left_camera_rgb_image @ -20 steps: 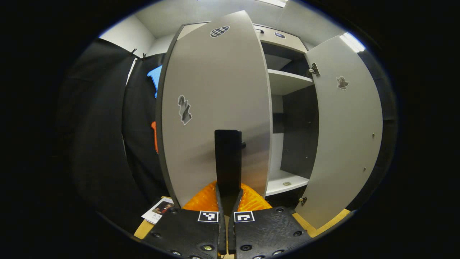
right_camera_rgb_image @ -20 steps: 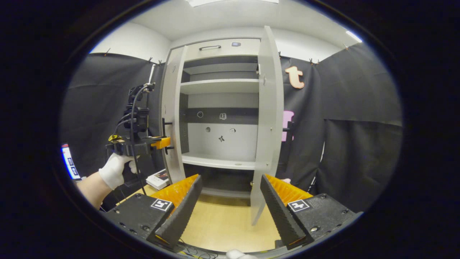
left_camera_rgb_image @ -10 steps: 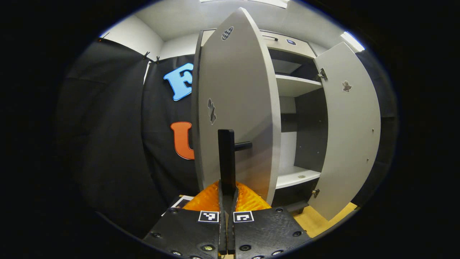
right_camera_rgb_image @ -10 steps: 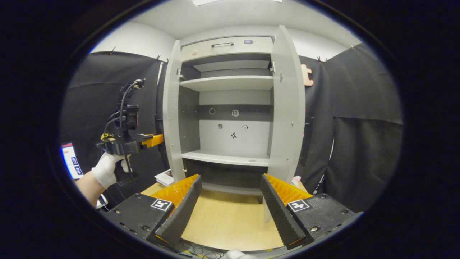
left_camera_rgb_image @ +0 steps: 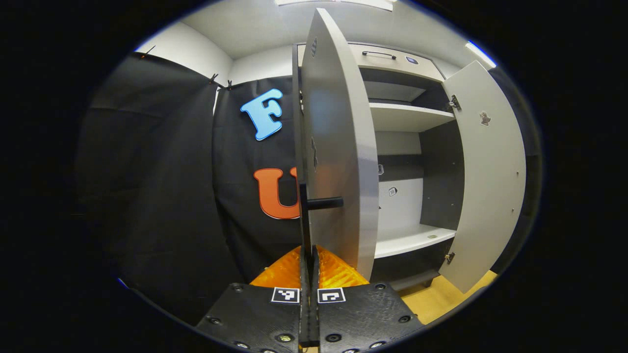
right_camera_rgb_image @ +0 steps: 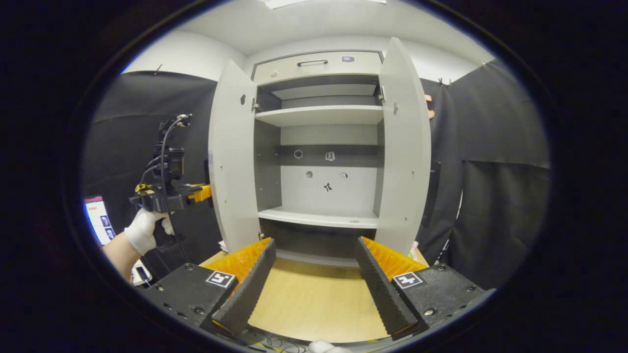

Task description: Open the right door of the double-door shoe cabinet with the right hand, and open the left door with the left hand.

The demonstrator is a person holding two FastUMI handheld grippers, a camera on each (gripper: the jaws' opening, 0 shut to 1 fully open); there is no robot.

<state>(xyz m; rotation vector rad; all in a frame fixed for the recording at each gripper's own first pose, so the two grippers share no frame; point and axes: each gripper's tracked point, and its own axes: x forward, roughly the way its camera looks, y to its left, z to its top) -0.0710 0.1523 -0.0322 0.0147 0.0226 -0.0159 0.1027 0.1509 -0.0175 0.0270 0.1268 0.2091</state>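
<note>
The shoe cabinet (right_camera_rgb_image: 319, 147) stood at the back of the worktop (right_camera_rgb_image: 314, 304), both doors swung out. The left door (right_camera_rgb_image: 231, 162) stood to the left of the shelves, the right door (right_camera_rgb_image: 405, 157) to their right. A drawer (right_camera_rgb_image: 314, 66) sat above the top shelf (right_camera_rgb_image: 319, 115). The left claw (left_camera_rgb_image: 309, 255) was pinched on the left door's handle (left_camera_rgb_image: 305, 215). The right claw (right_camera_rgb_image: 314, 274) hung spread wide before the cabinet, apart from it.

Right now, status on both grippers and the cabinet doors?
Left gripper shut on left door handle. Right gripper open, holding nothing. Left door and right door both swung wide. Nothing blocking.
</note>
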